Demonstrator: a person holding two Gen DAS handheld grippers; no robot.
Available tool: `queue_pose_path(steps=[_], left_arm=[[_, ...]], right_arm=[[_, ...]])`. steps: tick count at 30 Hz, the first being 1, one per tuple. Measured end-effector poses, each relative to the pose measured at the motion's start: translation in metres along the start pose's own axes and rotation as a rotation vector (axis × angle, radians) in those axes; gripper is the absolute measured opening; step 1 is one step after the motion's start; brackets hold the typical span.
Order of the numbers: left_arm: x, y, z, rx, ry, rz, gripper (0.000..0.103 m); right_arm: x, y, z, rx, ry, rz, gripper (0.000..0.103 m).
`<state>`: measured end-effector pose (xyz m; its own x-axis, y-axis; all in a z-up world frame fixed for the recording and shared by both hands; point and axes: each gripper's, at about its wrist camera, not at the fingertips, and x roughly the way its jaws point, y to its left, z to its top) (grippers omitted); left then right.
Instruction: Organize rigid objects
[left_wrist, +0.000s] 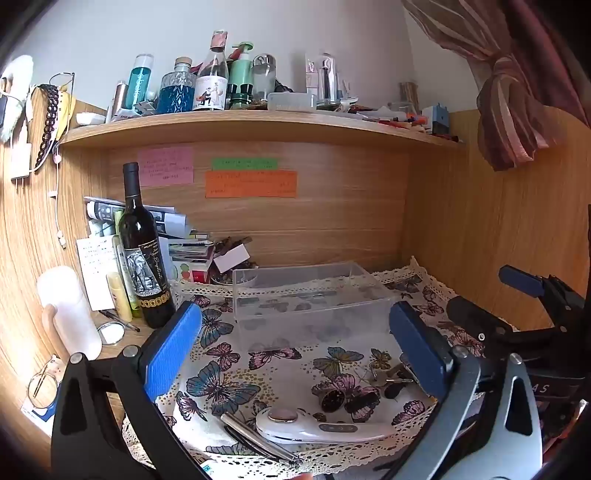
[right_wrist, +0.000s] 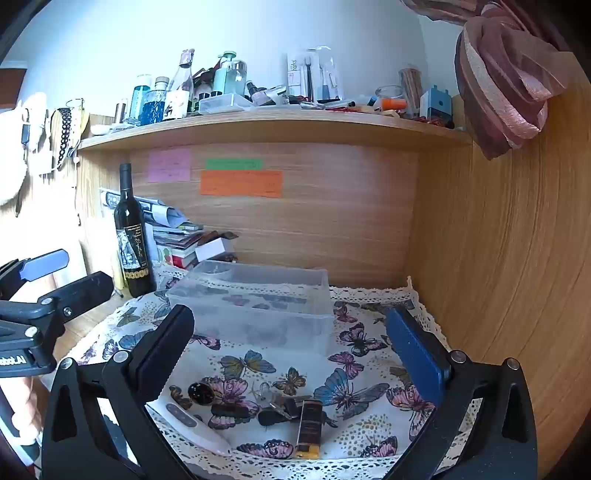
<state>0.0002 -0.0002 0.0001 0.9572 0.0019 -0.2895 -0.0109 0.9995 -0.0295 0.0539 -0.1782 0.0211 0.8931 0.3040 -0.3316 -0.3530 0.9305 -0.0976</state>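
Rigid objects lie scattered near the front edge of the butterfly-print cloth with lace trim (right_wrist: 354, 343) that covers the wooden desk (left_wrist: 110, 349): a white oval handheld device with a round metal button (left_wrist: 314, 424), a pair of silver metal tweezers (left_wrist: 258, 437) just left of it, a dark round studded piece (right_wrist: 200, 393), a bunch of keys on a ring (right_wrist: 277, 404), and a dark brown rectangular lighter with a yellow end (right_wrist: 308, 430) lying lengthwise toward the front edge. A small black oblong item (right_wrist: 229, 410) rests between the studded piece and the keys; what it is I cannot quite make out.

Behind them, toward the back edge of the cloth, stands a clear plastic rectangular storage box (left_wrist: 310, 295), open at the top; its contents are hard to read through the walls.

Both grippers hang above the front edge with nothing between their fingers. The left gripper (left_wrist: 295, 350) has its 2 blue-padded fingers spread wide, framing the box and the white device. The right gripper (right_wrist: 291, 350) is likewise spread wide, above the keys and the lighter.

At the left back corner of the desk a dark wine bottle with an elephant label (left_wrist: 144, 254) stands upright, beside stacked papers and boxes (left_wrist: 184, 251). A white cylindrical bottle (left_wrist: 68, 310) stands near the left edge. On the wooden shelf (left_wrist: 258, 125) above, bottles and jars crowd together, and 3 coloured sticky notes (left_wrist: 251, 182) cling to the back panel.
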Motion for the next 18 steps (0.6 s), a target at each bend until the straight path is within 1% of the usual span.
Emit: queue_pose_path(steps=[7,9,14,18], left_arm=[[-0.0008,0.0007,0.0001,-0.009,-0.003,-0.007,0.103],[0.0054,0.0028,-0.0002,-0.009,-0.004,-0.008,0.103],[0.0008,0.0022,0.0026,-0.012,-0.005,-0.020,0.103],[0.0024,-0.0010,0.0026,-0.002,-0.008,-0.019,0.103]], right_arm=[[0.0004,0.0004,-0.0001,0.004,0.001,0.000,0.103],[0.0004,0.0005,-0.0001,0.004,0.000,0.001,0.103],[-0.0007,-0.0011,-0.0007,0.008,-0.002,0.000,0.103],[0.0002,-0.0007,-0.0014,0.012,-0.002,-0.001,0.103]])
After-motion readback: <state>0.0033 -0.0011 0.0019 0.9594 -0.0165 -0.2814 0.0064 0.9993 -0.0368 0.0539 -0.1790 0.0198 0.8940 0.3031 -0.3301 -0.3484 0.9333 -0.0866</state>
